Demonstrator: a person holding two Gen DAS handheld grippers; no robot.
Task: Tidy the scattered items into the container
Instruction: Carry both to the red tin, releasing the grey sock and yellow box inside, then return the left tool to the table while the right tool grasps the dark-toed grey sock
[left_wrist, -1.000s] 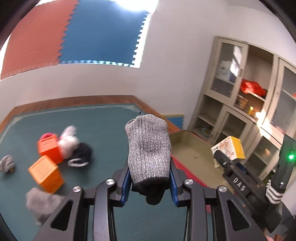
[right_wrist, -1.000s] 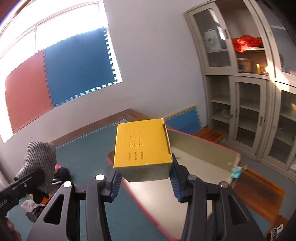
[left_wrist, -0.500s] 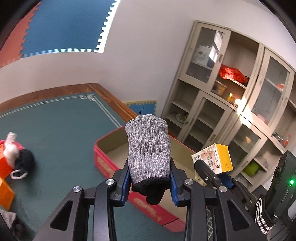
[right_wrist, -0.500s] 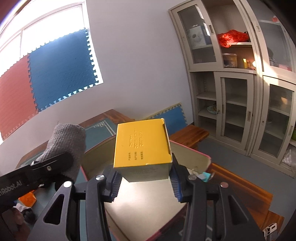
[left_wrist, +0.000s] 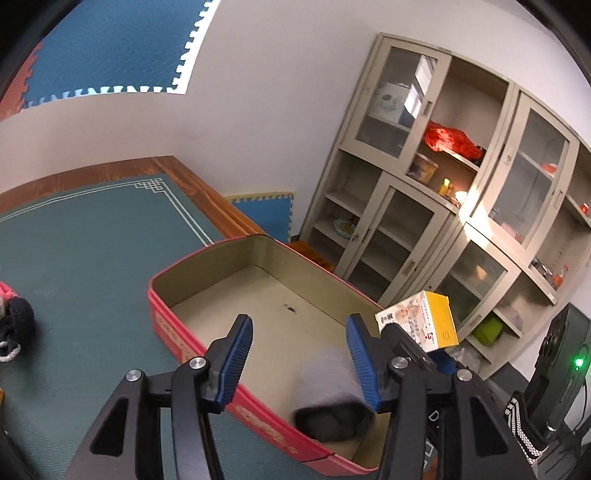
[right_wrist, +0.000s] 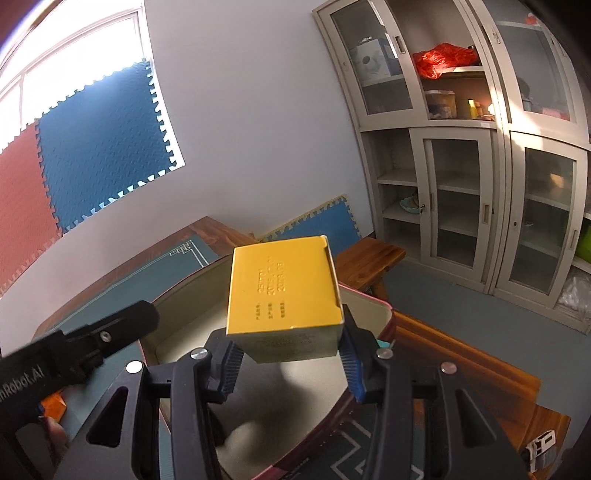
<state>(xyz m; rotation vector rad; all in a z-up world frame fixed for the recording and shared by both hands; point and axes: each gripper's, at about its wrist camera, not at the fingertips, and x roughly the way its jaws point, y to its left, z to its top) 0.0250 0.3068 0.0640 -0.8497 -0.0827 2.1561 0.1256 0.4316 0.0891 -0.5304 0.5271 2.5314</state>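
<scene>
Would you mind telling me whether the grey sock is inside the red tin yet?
Inside. The grey sock, blurred, is within the red tin walls, below the open left hand-held gripper; whether it has settled, I cannot tell.

Green mat carries red tin, black sock.

sock fills tin's near corner; remainder open.

Sock in tin (near corner)
</scene>
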